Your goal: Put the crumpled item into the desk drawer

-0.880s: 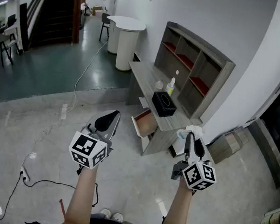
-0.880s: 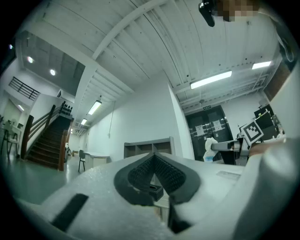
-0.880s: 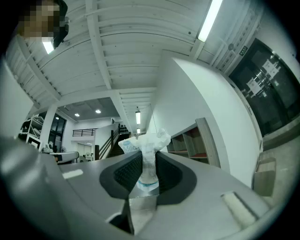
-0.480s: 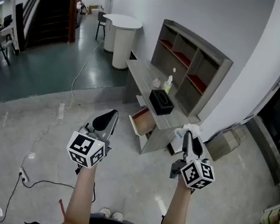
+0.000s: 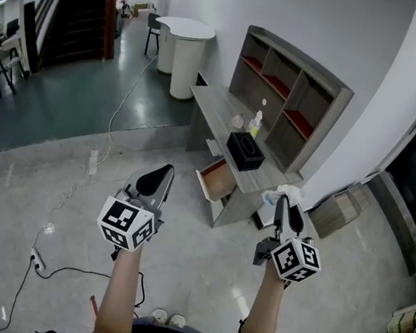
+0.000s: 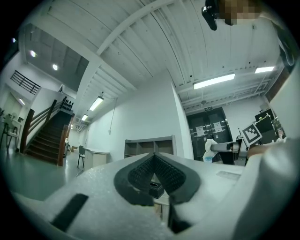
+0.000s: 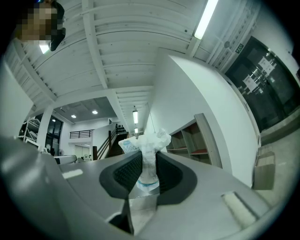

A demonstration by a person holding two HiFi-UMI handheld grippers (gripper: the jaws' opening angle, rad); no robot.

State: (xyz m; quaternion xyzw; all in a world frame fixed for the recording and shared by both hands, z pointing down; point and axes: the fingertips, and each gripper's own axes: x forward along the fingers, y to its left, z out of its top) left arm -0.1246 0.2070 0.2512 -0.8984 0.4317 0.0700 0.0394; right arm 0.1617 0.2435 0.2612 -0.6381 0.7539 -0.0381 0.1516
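The right gripper (image 5: 287,202) is clamped on the crumpled item (image 5: 284,193), a white wad with blue print that sticks up past its 2 pads. It is held in the air, by the near end of the counter (image 5: 213,104) as the head view shows it. The open desk drawer (image 5: 218,180) lies at 9 o'clock from the item, apart from it. The left gripper (image 5: 164,172), at 9 o'clock of the drawer, is closed on nothing. A black box (image 5: 244,151) sits on the counter.
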